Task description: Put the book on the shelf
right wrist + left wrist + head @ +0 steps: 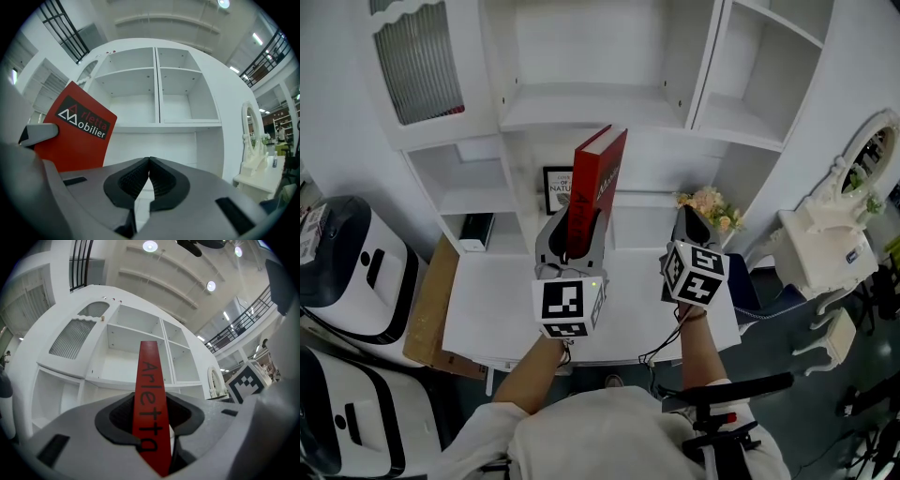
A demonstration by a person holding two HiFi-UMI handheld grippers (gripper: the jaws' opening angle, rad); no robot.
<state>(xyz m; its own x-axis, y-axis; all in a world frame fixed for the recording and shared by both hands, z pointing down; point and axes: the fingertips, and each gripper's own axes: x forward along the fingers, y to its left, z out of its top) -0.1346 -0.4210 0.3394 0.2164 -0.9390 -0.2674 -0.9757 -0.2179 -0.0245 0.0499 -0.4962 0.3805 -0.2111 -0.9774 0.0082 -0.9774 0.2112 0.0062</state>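
One of the two, the left gripper (572, 230), is pinching the red book (598, 178) by its lower end, spine standing upright, just short of the shelf (581, 111) ahead, while the right gripper (687, 220) is hovering alongside, jaws pressed together on nothing.

The head view looks from above the person's shoulders, forward and steeply down, across the white tabletop (487, 309) to the white shelf unit (591, 103). It sees both tools from behind, close below it. The left gripper view sits low behind the left tool (570, 225) and is tilted a little upward. The red book (149, 399) stands very near its lens, with the shelf unit and the ceiling (154, 282) beyond. The right gripper view rides behind the right tool (689, 220) and faces the shelf unit about level, from just to the right. All three views share the shelf unit's open compartments and the red book. The ornate mirror (248, 136) shows at the right of both the head view and the right gripper view.
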